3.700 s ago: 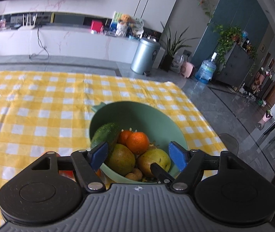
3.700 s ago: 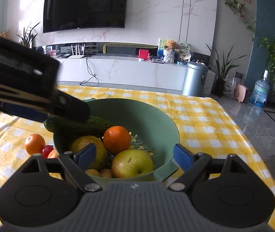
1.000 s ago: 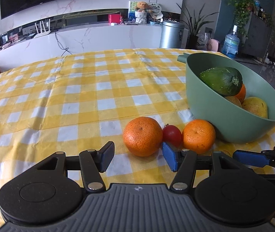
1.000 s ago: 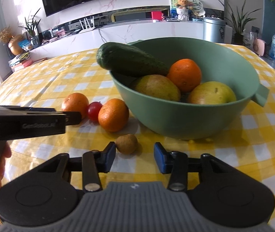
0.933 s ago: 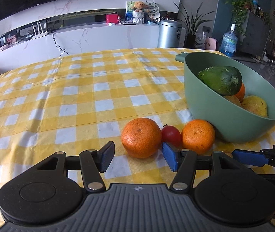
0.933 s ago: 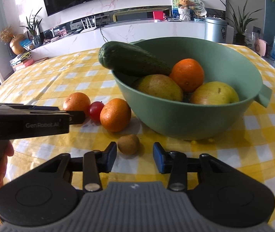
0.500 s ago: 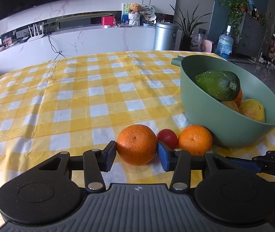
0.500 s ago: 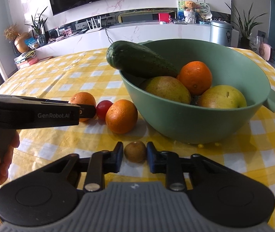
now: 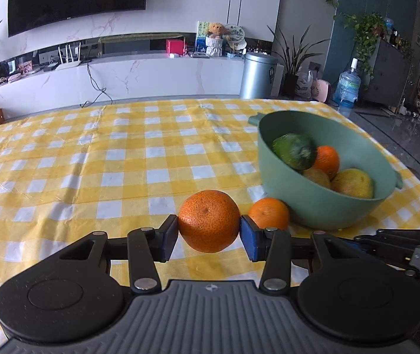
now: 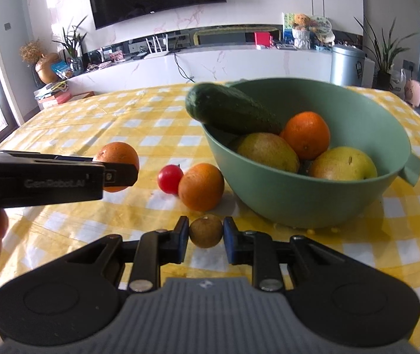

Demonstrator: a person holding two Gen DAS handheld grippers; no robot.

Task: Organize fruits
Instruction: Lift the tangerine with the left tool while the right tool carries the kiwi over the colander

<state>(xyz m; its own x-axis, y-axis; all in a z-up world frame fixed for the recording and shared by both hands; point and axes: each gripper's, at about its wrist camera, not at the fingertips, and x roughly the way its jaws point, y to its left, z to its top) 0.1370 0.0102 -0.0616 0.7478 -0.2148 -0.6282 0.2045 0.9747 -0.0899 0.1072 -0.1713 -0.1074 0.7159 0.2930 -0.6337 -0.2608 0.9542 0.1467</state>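
Nearest, the right gripper (image 10: 206, 234) has its fingers clamped on a small brown fruit (image 10: 206, 232) low over the desk (image 10: 98, 129). The left gripper (image 9: 209, 237) pinches a tangerine (image 9: 209, 225), lifted. 1 orange (image 10: 201, 186) and a cherry tomato (image 10: 170, 178) remain outside the green bowl (image 10: 357, 124), which holds 4 fruits and a cucumber (image 10: 230, 113).

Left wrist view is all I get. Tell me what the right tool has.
Observer: The right tool is shut on a small brown fruit, in front of the green bowl.
Operator: List what lies loose on the cloth.
Observer: Besides the loose orange you see, a red tomato sits beside it, hidden from you behind the held orange.
Operator: Describe the cucumber.
Observer: The cucumber is long, and one end pokes out over the bowl's rim.
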